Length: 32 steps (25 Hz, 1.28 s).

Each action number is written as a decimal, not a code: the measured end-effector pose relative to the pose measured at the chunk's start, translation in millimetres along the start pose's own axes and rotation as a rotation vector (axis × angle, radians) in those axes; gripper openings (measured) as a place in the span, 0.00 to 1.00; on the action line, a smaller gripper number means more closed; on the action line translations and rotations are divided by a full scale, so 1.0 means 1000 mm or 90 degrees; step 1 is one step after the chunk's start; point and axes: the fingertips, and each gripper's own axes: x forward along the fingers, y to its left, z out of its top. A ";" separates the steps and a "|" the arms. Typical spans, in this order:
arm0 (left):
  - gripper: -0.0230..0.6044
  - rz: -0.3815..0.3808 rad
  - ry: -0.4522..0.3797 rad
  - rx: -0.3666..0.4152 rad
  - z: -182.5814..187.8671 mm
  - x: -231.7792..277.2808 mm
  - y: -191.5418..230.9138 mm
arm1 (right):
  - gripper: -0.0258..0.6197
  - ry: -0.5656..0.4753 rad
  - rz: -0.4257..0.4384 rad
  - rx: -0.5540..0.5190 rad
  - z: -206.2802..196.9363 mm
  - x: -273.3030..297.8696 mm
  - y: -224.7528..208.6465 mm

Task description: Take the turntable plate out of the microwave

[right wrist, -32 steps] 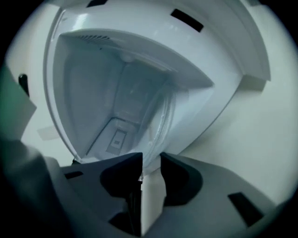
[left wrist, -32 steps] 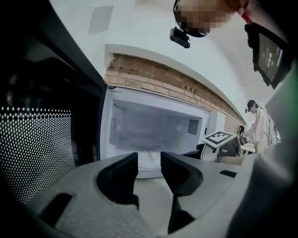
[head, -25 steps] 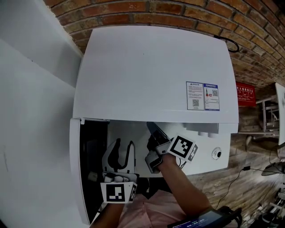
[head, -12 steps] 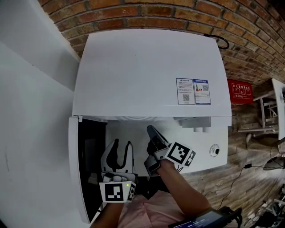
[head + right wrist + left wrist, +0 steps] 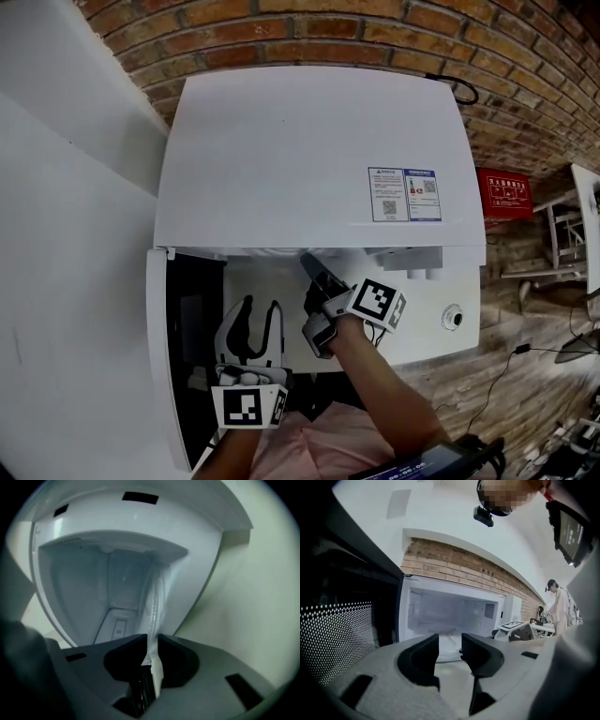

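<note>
**Turntable plate** (image 5: 154, 606): it is inside the microwave (image 5: 309, 159) cavity. In the right gripper view we see it edge-on, a pale glass disc running from the jaws back into the cavity. Its near rim stands between the jaws of the right gripper (image 5: 152, 639).

**Edges and room:**
- We note wide open room over one face of the plate, while the other face runs close along a cavity surface.
- In the head view the right gripper's tips lie at the cavity mouth, just under the front edge of the microwave's top.
- The door (image 5: 159, 356) stands swung open at the left. Its perforated window (image 5: 342, 639) fills the left of the left gripper view.

**Claws:**
- The right jaws are a little apart and opening. The rim nearly fills the narrow gap, and we cannot tell whether the pads bear on it.
- The left gripper (image 5: 450, 641) sits outside the cavity, in front of the opening, between the door and the right gripper and apart from both.
- The left jaws are moderately apart with nothing between them, and we see the cavity floor through the gap.

**Surroundings:** a brick wall (image 5: 328, 37) stands behind the microwave, a white panel (image 5: 66, 234) beside the door, and a wooden floor (image 5: 506, 375) at the right.
</note>
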 end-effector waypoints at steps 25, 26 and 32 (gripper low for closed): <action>0.28 -0.007 -0.005 -0.001 0.002 -0.004 0.005 | 0.22 -0.030 0.019 -0.026 -0.010 -0.035 -0.014; 0.28 -0.007 -0.006 0.000 0.003 -0.004 0.004 | 0.24 -0.031 0.017 -0.017 -0.006 -0.031 -0.017; 0.28 -0.007 -0.006 0.002 0.004 -0.004 0.003 | 0.17 -0.036 0.016 -0.017 0.010 -0.017 -0.017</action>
